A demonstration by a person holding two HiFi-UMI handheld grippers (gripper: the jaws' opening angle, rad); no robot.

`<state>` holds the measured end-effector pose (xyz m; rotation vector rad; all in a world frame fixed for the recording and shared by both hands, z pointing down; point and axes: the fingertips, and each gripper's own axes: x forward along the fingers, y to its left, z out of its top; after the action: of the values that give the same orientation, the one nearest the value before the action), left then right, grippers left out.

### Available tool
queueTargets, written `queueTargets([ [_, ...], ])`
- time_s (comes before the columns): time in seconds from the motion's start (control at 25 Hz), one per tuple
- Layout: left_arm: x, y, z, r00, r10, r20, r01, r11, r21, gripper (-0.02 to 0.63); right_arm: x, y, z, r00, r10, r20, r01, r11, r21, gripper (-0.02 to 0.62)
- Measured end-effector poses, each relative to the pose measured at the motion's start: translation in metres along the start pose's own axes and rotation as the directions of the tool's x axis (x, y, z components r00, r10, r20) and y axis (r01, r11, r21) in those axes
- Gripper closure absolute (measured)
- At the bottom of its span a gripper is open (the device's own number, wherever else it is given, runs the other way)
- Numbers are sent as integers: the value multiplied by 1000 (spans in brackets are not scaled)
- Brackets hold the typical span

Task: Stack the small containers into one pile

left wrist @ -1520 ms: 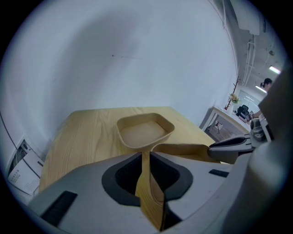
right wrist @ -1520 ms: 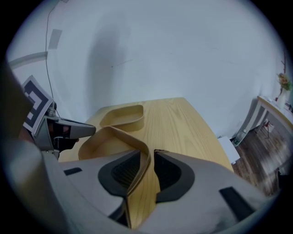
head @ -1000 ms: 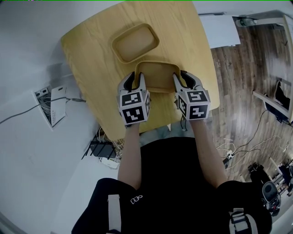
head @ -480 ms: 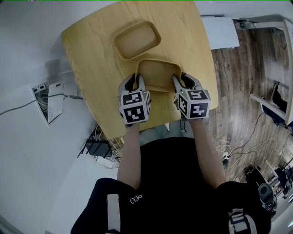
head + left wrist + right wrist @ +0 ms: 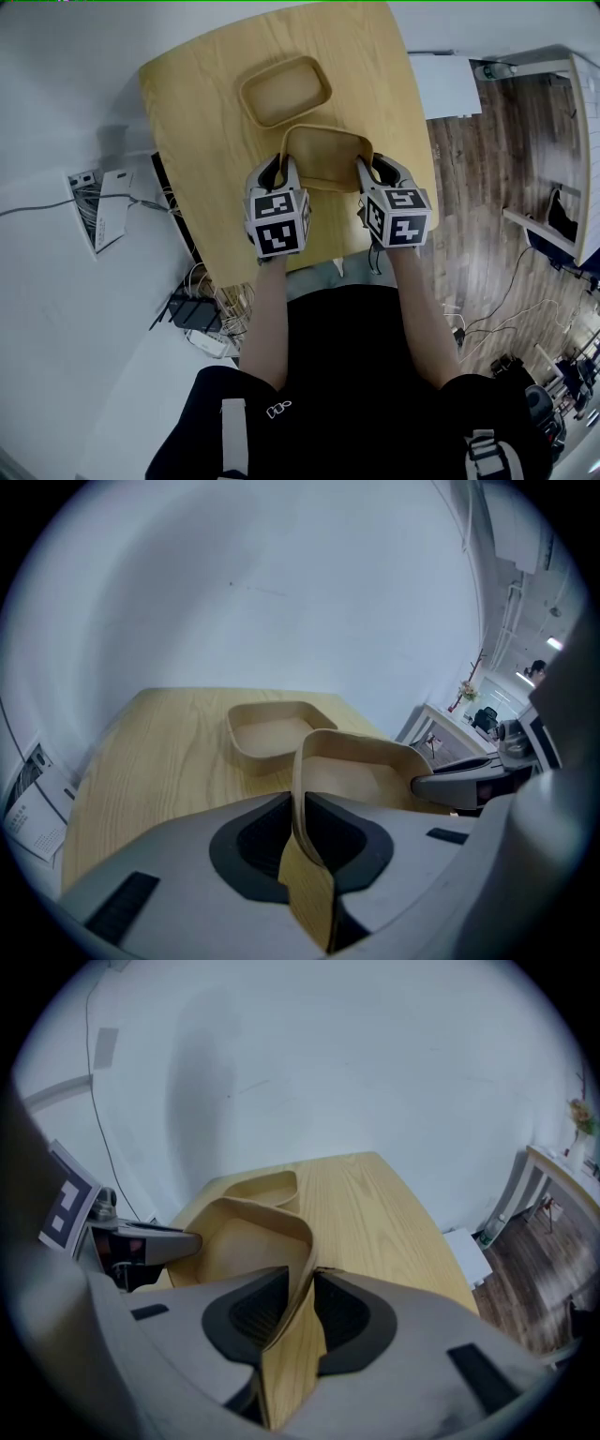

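Two shallow wooden containers sit on the round wooden table [image 5: 206,141]. The far container [image 5: 286,91] stands alone. The near container [image 5: 326,155] lies between my two grippers. My left gripper [image 5: 279,167] has just been closing and is shut on its left wall, which both pads press in the left gripper view [image 5: 298,803]. My right gripper [image 5: 368,169] has also just been closing. The right wall stands between its jaws [image 5: 302,1283], against the inner pad, with a thin gap still at the outer pad.
The table's near edge runs just under my grippers. Left of the table lie cables and a power strip [image 5: 202,309] and a white box [image 5: 103,211]. A white cabinet [image 5: 445,80] and dark wooden floor [image 5: 487,187] are on the right.
My left jaws have closed onto the near container's left wall. My right jaws have narrowed around the right wall. Both hands have stayed where they were.
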<state>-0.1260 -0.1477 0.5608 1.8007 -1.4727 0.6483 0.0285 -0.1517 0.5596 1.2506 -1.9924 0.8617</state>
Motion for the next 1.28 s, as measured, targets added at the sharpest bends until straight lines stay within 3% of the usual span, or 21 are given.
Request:
queueTargets([
  [0.4,-32,13,35,991,35,125,-27,998,-61,551,-13,20,51,997,13,73,-4,992,-125,518],
  [0.72,-51,34,51,982,57,181,-34,991,-128,578,-15,46,84,991,52,120,-30,983,-178,531],
  [1.28,-38,45,88,972,123,203,-82,977,-197,578,9,42,132,987,102,121,-75,975,-207,537],
])
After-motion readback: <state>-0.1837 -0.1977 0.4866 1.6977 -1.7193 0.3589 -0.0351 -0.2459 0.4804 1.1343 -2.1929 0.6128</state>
